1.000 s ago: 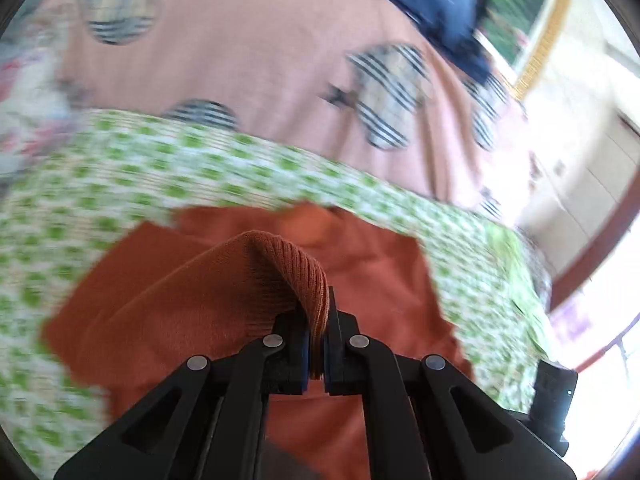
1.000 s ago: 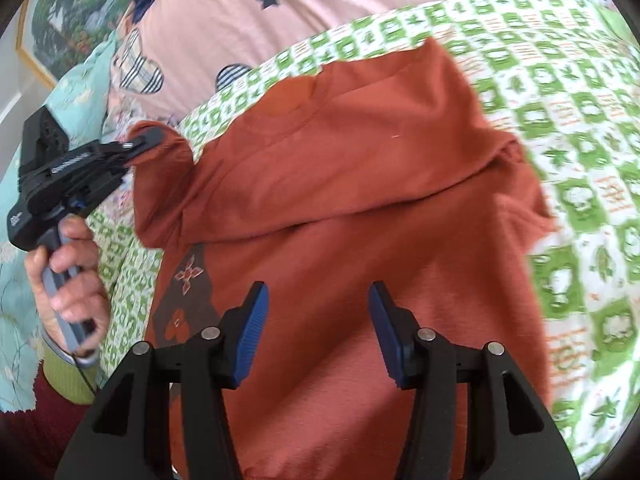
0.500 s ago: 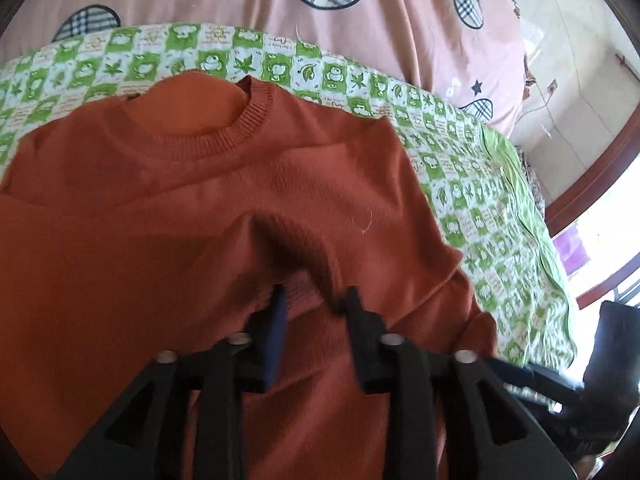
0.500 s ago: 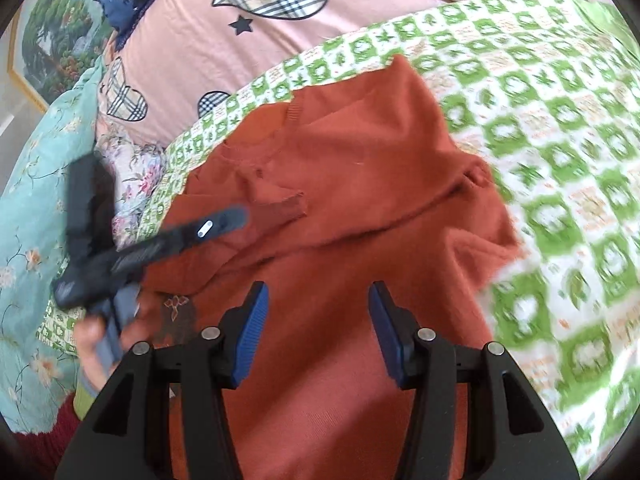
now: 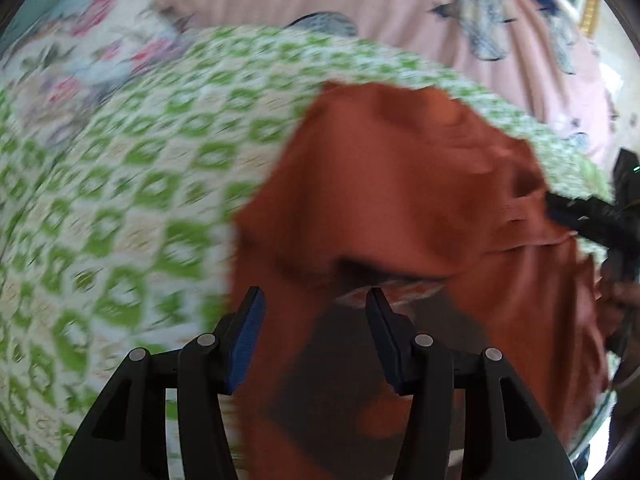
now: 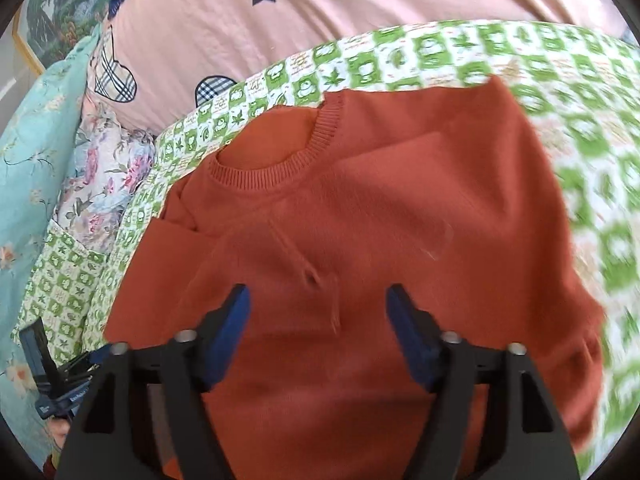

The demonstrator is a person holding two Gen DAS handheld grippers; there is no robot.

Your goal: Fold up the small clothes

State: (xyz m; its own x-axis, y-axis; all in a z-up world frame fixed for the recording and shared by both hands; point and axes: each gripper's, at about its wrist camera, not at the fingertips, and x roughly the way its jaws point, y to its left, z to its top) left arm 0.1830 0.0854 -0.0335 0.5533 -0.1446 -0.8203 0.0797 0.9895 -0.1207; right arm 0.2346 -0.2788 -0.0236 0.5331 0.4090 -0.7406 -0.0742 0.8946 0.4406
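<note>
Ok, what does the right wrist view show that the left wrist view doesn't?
Only the right wrist view shows the sweater's ribbed collar, a sleeve cuff folded onto its chest, and the open right tool. Only the left wrist view, blurred, shows the open left tool at the sweater's left edge. Both show the orange sweater on the green checked sheet.

Sweater (image 6: 360, 208): rust-orange knit cloth, matt, ribbed at collar. Bedsheet (image 6: 460, 56): green-and-white printed cloth, matt. Pink quilt (image 6: 320, 12): smooth cloth, faint creases. Right gripper (image 6: 318, 312): matt black plastic, blue pads (image 6: 230, 332), dull metal pins.
</note>
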